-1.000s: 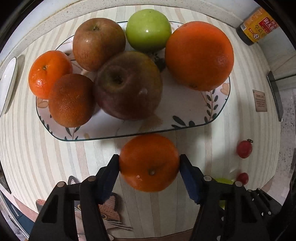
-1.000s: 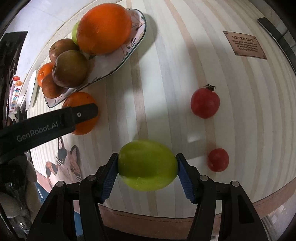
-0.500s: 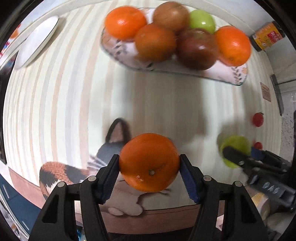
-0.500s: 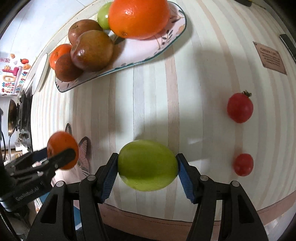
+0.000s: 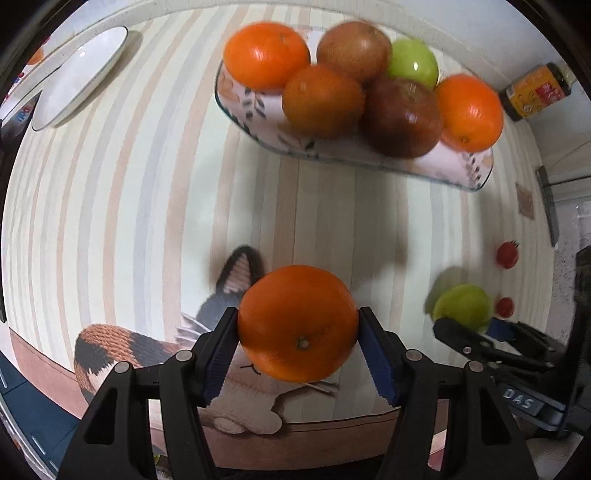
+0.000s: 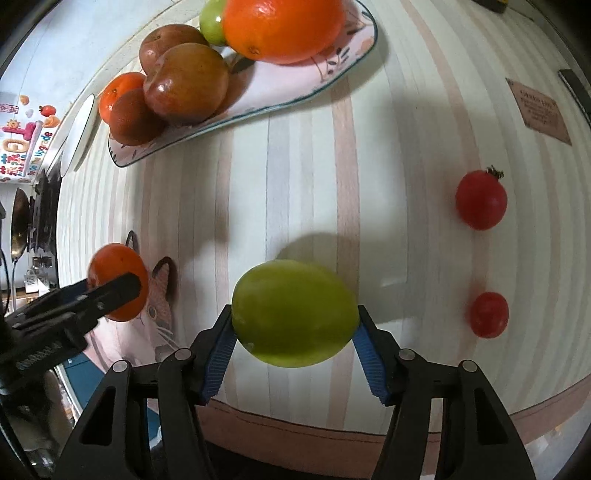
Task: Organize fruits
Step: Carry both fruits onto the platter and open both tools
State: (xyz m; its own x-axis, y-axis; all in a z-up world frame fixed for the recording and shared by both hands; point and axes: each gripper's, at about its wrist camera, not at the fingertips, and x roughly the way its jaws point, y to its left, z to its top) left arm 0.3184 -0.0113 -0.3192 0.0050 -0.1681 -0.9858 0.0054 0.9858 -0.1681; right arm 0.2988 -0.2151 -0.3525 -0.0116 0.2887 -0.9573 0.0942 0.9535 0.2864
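The left gripper (image 5: 298, 345) is clamped on a round orange tangerine (image 5: 297, 323), held above the striped tablecloth (image 5: 122, 206) near its front edge, over a printed cat picture (image 5: 236, 288). The right gripper (image 6: 294, 338) is clamped on a smooth green fruit (image 6: 294, 312), also held above the cloth.

Far from both grippers sits a leaf-patterned oval plate (image 5: 476, 173). It is full: two oranges at its ends, a darker orange, two brown-red apples and a green apple (image 5: 413, 61), all crowded and touching. A big orange (image 6: 282, 27) takes up the plate's right end.

Two small red tomatoes lie on the cloth to the right, one with a stem (image 6: 481, 199) farther off and one (image 6: 488, 314) nearer. They are well apart from the plate.

A white empty dish (image 5: 79, 75) sits far left. A dark jar with a yellow label (image 5: 537, 92) stands far right by the wall; its writing is too small to read. A brown tag (image 6: 541, 110) lies on the cloth at right, with blurred words.

Between the plate and the grippers the cloth is bare striped space. The cloth's brown border runs along the near edge.

Colourful stickers on the far left read "Upgrade" (image 6: 37, 153).
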